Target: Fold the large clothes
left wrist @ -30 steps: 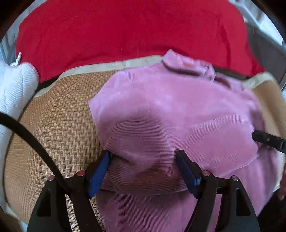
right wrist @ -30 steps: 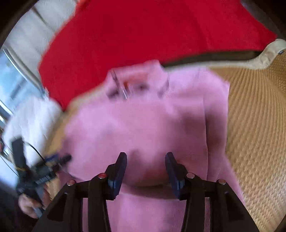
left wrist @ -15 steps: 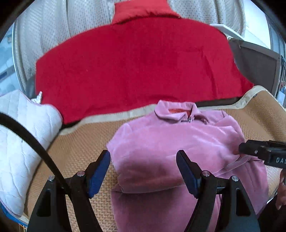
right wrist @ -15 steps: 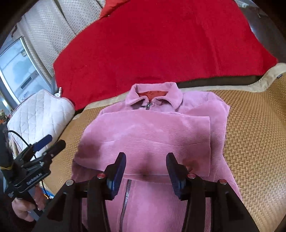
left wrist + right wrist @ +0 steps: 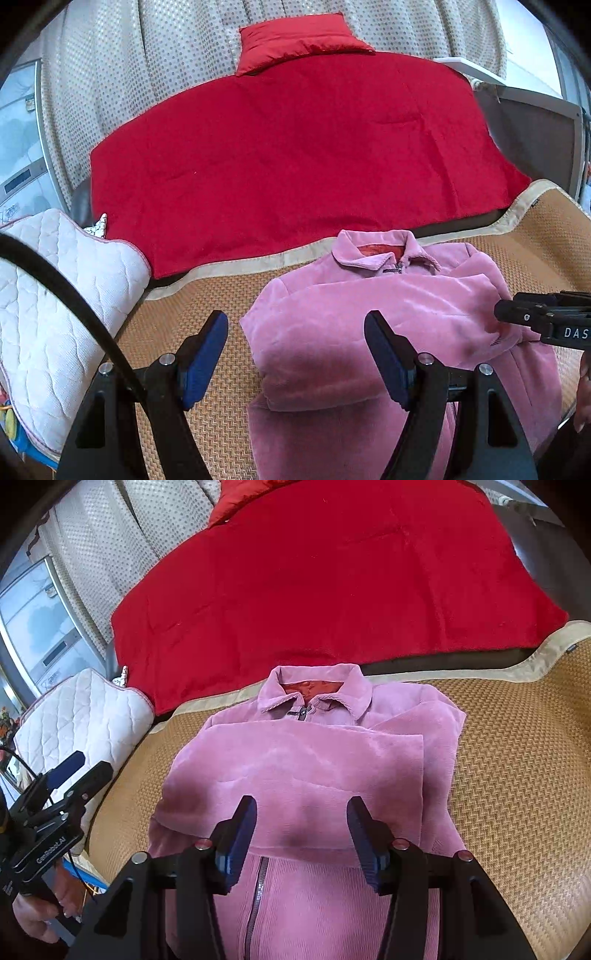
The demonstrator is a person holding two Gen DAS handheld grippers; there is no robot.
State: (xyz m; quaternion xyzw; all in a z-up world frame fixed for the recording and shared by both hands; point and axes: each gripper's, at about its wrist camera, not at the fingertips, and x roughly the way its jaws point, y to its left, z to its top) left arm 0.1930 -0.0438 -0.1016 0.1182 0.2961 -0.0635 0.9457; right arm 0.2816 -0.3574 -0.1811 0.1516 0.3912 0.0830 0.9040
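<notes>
Woven mat; left tool body reads "GenRobot.AI"; pink jacket lies flat.

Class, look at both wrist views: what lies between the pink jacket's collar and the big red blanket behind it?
Beyond the pink jacket collar comes the woven mat's beige border, then a dark strip, then the red blanket. The right wrist view shows it best.

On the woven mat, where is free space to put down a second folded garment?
Bare woven mat lies right of the pink jacket, up to the beige border. A narrower strip lies between the jacket and the white quilted cushion. Behind, the red blanket covers everything.
</notes>
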